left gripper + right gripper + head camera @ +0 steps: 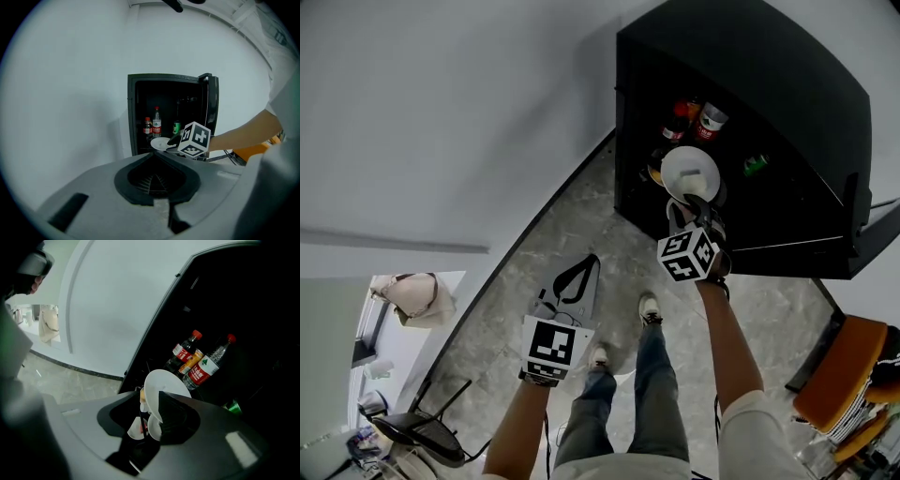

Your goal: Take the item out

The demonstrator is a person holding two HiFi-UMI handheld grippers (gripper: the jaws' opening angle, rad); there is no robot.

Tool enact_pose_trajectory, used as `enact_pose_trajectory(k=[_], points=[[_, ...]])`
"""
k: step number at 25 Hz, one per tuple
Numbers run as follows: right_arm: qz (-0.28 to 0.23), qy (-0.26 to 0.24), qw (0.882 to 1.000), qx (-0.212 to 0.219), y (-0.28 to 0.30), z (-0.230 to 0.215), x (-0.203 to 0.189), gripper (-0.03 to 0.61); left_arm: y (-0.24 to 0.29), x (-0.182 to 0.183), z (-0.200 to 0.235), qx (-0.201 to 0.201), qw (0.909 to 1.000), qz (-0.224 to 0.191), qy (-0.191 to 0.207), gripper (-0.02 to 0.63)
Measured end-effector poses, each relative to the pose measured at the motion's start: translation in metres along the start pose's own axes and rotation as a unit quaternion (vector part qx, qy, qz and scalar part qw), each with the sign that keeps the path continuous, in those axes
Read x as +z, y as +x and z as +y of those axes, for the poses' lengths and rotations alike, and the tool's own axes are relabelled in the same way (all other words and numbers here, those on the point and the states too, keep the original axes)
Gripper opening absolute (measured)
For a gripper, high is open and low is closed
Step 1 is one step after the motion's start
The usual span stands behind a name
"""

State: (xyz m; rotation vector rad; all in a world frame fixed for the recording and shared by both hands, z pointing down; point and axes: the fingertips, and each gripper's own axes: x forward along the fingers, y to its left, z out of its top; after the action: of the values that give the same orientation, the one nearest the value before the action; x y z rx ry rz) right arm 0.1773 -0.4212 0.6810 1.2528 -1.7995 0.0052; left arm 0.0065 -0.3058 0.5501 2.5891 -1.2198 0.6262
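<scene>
Both jaws of the right gripper (150,393) are spread loosely round the plate (165,382), so it could be dropped. Bottles (194,358) at one o'clock could be toppled; the left gripper (154,155) is closed, empty.

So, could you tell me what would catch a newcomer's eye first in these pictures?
The open black cabinet against the white wall, upper right in the head view. At its mouth a white plate stands between the jaws of the right gripper, with red-capped bottles behind it in the dark interior.

Blue jeans (661,394), apparently white sneakers (649,307)
</scene>
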Motion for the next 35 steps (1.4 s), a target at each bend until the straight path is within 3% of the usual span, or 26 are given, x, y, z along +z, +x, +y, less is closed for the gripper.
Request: enact_pose_trajectory(k=[8, 22, 25, 35], points=[[0.054, -0.112, 0.992, -0.026, 0.029, 0.0, -0.026, 0.156, 0.006, -0.021, -0.009, -0.01, 0.9998, 0.018, -0.005, 0.006], [0.06, -0.113, 0.991, -0.038, 0.048, -0.007, -0.027, 0.186, 0.007, -0.044, 0.0, -0.003, 0.9989, 0.03, -0.035, 0.006], [0.065, -0.155, 0.983, -0.071, 0.048, -0.014, -0.028, 0.104, 0.009, -0.047, -0.003, -0.004, 0.9989, 0.031, -0.035, 0.006], [0.055, -0.27, 0.949, -0.154, 0.046, -0.017, -0.031, 0.052, 0.015, -0.06, -0.011, -0.008, 0.9988, 0.044, -0.021, 0.006]])
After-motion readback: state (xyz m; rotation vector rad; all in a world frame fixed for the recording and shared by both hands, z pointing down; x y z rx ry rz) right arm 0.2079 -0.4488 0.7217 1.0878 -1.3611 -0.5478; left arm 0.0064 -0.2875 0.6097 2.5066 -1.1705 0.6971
